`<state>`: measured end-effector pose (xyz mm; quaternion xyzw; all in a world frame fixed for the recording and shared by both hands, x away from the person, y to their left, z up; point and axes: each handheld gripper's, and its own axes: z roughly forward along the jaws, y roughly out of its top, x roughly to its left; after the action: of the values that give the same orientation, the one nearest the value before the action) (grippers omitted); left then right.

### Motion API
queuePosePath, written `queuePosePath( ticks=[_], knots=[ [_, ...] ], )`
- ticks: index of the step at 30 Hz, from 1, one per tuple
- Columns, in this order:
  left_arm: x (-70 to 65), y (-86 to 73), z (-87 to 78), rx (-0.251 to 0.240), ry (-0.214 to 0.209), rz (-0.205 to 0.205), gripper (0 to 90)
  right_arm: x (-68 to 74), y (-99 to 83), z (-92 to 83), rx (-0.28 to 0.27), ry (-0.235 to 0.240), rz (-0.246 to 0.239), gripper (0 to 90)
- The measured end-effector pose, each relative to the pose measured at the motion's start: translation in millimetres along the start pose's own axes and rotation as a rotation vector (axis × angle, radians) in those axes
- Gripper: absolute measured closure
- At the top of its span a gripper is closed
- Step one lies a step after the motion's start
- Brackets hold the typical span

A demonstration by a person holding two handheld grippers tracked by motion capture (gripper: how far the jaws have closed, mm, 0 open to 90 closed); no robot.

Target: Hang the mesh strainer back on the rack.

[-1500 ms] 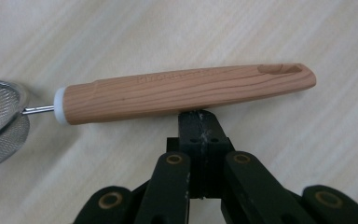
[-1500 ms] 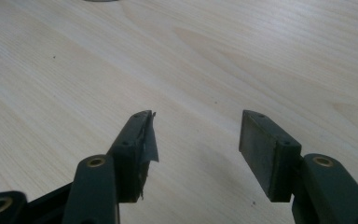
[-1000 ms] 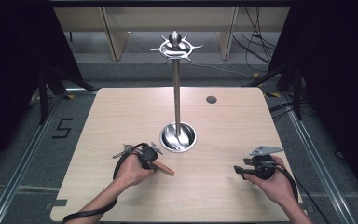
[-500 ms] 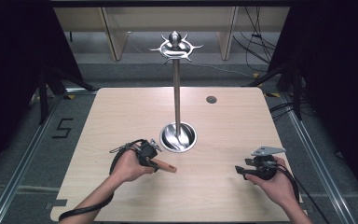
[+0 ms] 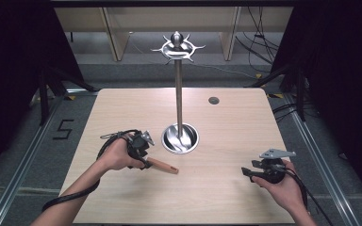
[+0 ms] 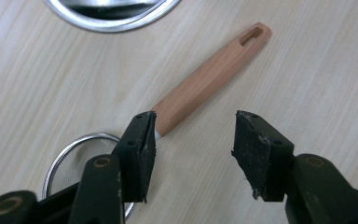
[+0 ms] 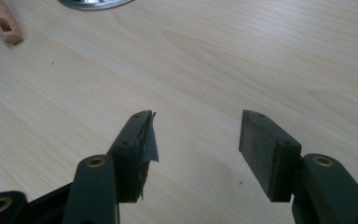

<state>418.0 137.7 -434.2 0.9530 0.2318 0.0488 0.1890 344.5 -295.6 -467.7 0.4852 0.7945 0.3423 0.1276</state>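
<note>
Strainer (image 6: 70, 158) with wooden handle (image 6: 209, 74) lies at centre frame on the tabletop (image 5: 226, 136), beside the steel stand base (image 5: 180, 139). Left claw (image 6: 193, 140) has just been opening, released above the handle; right claw (image 7: 196, 144) released, empty.

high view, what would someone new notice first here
A tall metal stand with a spiky hooked top rises from a shiny round base at the wooden table's centre. Just left of it, the left gripper, jaws just opened, hangs over a wooden-handled strainer lying flat. The right gripper waits open at the near right.
</note>
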Motion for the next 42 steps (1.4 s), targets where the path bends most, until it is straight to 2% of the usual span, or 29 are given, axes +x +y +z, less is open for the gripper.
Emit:
queuePosePath(
  ticks=[1, 2, 4, 5, 6, 7, 8, 9, 10, 11, 12, 13, 14, 15, 20, 21, 25, 26, 28, 29, 30, 31, 33, 35, 36, 37, 38, 40, 42],
  knots=[
    [0.4, 0.9, 0.8, 0.017, 0.0, 0.017, 47.0, -1.6, -1.1, 2.5, -0.025, -0.006, -0.027, 45.4],
    [0.4, 0.9, 0.8, 0.017, 0.0, 0.017, 47.4, -1.6, -1.1, 2.5, -0.025, -0.006, -0.027, 45.4],
    [1.8, 1.7, 3.9, 0.035, 0.003, 0.046, 48.2, -3.8, -0.5, 5.3, -0.034, -0.009, -0.058, 45.3],
    [5.5, 2.5, 7.2, 0.046, -0.005, 0.084, 48.1, -2.5, 0.6, 3.0, -0.006, 0.004, -0.037, 45.2],
    [5.5, 2.5, 7.2, 0.046, -0.005, 0.084, 47.9, -2.5, 0.6, 3.0, -0.006, 0.004, -0.037, 45.2],
    [8.6, 3.7, 8.4, 0.071, -0.011, 0.118, 47.9, -0.9, 0.7, 2.4, 0.0, 0.006, -0.008, 45.2],
    [10.9, 4.8, 10.9, 0.09, -0.015, 0.135, 46.5, -4.2, -1.5, 5.3, -0.021, 0.009, -0.039, 45.2],
    [12.2, 5.6, 13.1, 0.103, -0.02, 0.15, 45.9, -2.8, -1.9, 4.3, 0.001, 0.015, -0.008, 45.2],
    [12.8, 6.1, 15.7, 0.113, -0.032, 0.164, 44.6, -5.2, -2.4, 4.8, -0.008, 0.009, -0.033, 45.2],
    [13.5, 6.6, 18.4, 0.125, -0.055, 0.179, 43.8, -5.1, -2.1, 3.6, 0.003, 0.011, -0.024, 45.2],
    [13.5, 6.6, 18.4, 0.125, -0.055, 0.179, 43.6, -5.1, -2.1, 3.6, 0.003, 0.011, -0.024, 45.2],
    [13.9, 7.4, 23.6, 0.143, -0.078, 0.222, 43.3, -5.4, -3.3, 3.5, -0.013, 0.008, -0.021, 45.2],
    [13.9, 7.4, 23.6, 0.143, -0.078, 0.222, 43.2, -5.4, -3.3, 3.5, -0.013, 0.008, -0.021, 45.2],
    [13.9, 8.1, 27.5, 0.165, -0.076, 0.271, 43.1, -6.1, -4.2, 2.7, -0.023, 0.002, -0.044, 45.2],
    [15.9, 9.6, 34.1, 0.182, -0.062, 0.308, 43.8, -0.6, -3.4, 0.7, 0.0, 0.0, -0.009, 45.2],
    [18.2, 11.4, 37.3, 0.198, -0.049, 0.328, 44.3, -1.8, -1.4, 1.5, 0.004, 0.005, -0.037, 45.2],
    [17.9, 11.7, 42.9, 0.217, -0.053, 0.344, 46.7, 0.3, -1.5, 2.4, 0.01, 0.005, -0.026, 45.2],
    [17.6, 11.2, 45.5, 0.231, -0.054, 0.348, 49.5, -3.1, -2.3, 3.8, -0.011, 0.007, -0.062, 45.2],
    [17.5, 11.0, 46.5, 0.24, -0.054, 0.349, 53.7, -2.7, -2.5, 2.7, -0.001, 0.007, -0.043, 45.2],
    [16.6, 10.1, 48.0, 0.249, -0.057, 0.351, 55.4, -1.9, -2.1, 1.1, 0.005, 0.007, -0.014, 45.2],
    [15.9, 9.8, 48.8, 0.254, -0.056, 0.358, 55.4, -1.9, -2.1, 1.1, 0.005, 0.007, -0.014, 45.2],
    [14.1, 9.5, 50.7, 0.27, -0.047, 0.366, 58.8, -3.1, -2.8, 1.9, -0.006, -0.001, -0.033, 45.2],
    [11.6, 9.0, 51.9, 0.286, -0.045, 0.36, 64.6, -1.8, -1.8, 1.0, 0.01, 0.008, -0.023, 45.1],
    [9.3, 9.2, 51.5, 0.28, -0.025, 0.362, 65.3, -3.5, -2.5, 2.5, -0.002, -0.004, -0.056, 45.1],
    [9.3, 9.2, 51.5, 0.28, -0.025, 0.362, 65.6, -3.5, -2.5, 2.5, -0.002, -0.004, -0.056, 45.1],
    [7.4, 9.0, 50.8, 0.303, -0.021, 0.349, 66.3, -2.5, -2.5, 2.8, 0.001, 0.002, -0.045, 45.1],
    [7.4, 9.0, 50.8, 0.303, -0.021, 0.349, 66.5, -2.7, -2.4, 2.6, 0.006, 0.002, -0.042, 45.0],
    [5.6, 8.1, 49.8, 0.305, -0.024, 0.308, 67.0, -2.4, -2.6, 2.9, 0.005, 0.002, -0.039, 45.0],
    [4.9, 7.1, 48.8, 0.303, -0.021, 0.286, 67.8, -3.6, -2.5, 3.2, 0.001, -0.001, -0.049, 45.0]
  ],
)
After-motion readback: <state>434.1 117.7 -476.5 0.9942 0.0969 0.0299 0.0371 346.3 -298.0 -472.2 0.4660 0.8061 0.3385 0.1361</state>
